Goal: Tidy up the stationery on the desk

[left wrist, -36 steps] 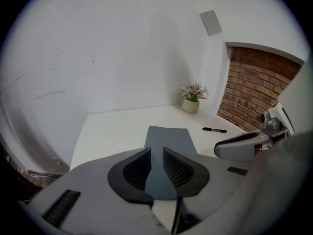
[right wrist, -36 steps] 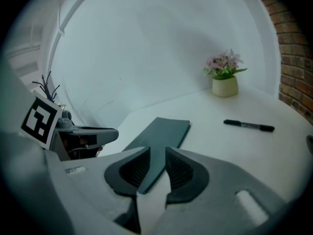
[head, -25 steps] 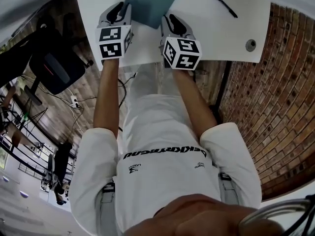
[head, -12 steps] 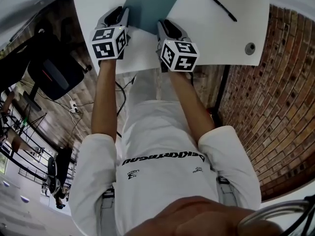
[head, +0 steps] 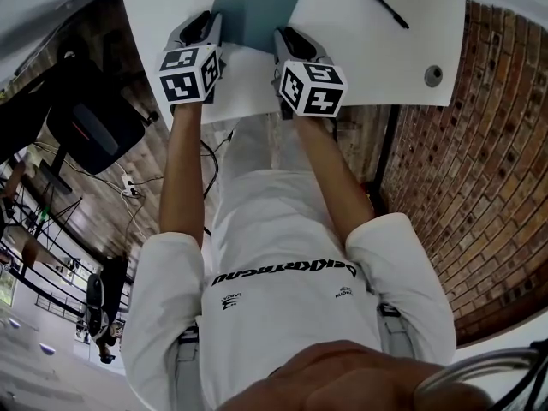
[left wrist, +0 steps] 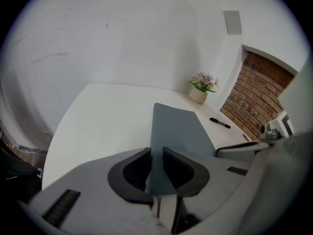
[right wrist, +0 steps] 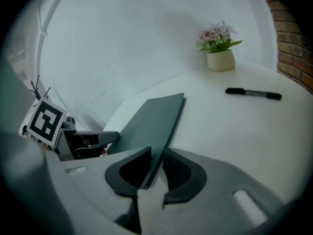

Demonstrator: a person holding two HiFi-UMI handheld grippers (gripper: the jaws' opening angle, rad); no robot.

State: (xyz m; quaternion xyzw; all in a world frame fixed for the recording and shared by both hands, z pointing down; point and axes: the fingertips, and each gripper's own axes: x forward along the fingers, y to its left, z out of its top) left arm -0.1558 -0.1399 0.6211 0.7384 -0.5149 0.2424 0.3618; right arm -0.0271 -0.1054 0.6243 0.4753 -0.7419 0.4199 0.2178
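The left gripper (left wrist: 156, 166) is clamped on the near left corner of the grey-blue folder (left wrist: 178, 129), its fingers (left wrist: 135, 169) pressed against it. The folder's near right corner is held by the right gripper (right wrist: 154, 168), whose fingers have just been closing and are pinched on its edge. The folder is stretched out over the white table (head: 360, 67). 1 black pen (right wrist: 253, 93) is seen right of the folder, well apart. A potted flower (right wrist: 219, 53) is seen beyond the folder.
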